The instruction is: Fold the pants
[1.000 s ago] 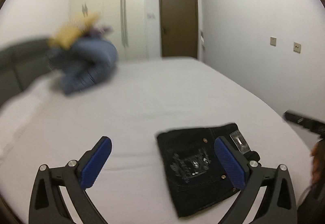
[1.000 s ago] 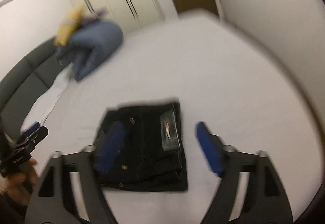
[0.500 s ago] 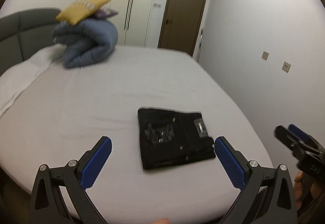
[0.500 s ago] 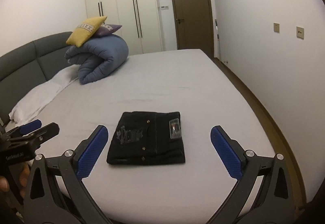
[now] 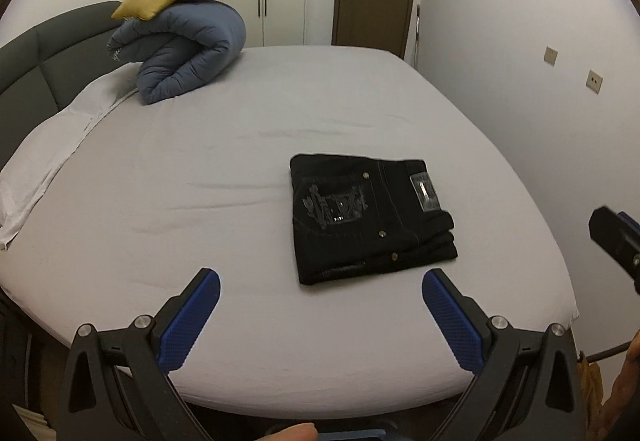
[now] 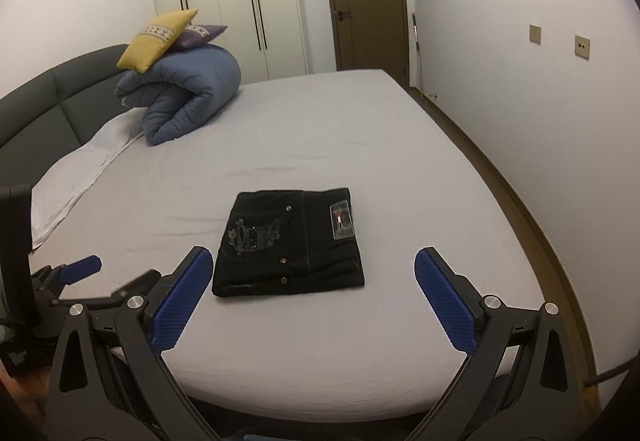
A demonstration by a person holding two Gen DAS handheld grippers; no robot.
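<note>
Right wrist: folded pants (image 6: 289, 243) beyond open right gripper (image 6: 314, 295)

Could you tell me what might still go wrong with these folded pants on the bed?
The folded black pants lie near the bed's front edge, so a nudge could slide them off. Both the left gripper and the right gripper are open and apart from them; regrasping the stacked layers might undo the fold.

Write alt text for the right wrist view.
Black denim pants, folded into a compact rectangle, lie on a grey-sheeted bed, with the open right gripper in front, holding nothing. A rolled blue duvet topped by a yellow cushion sits near the headboard.
</note>
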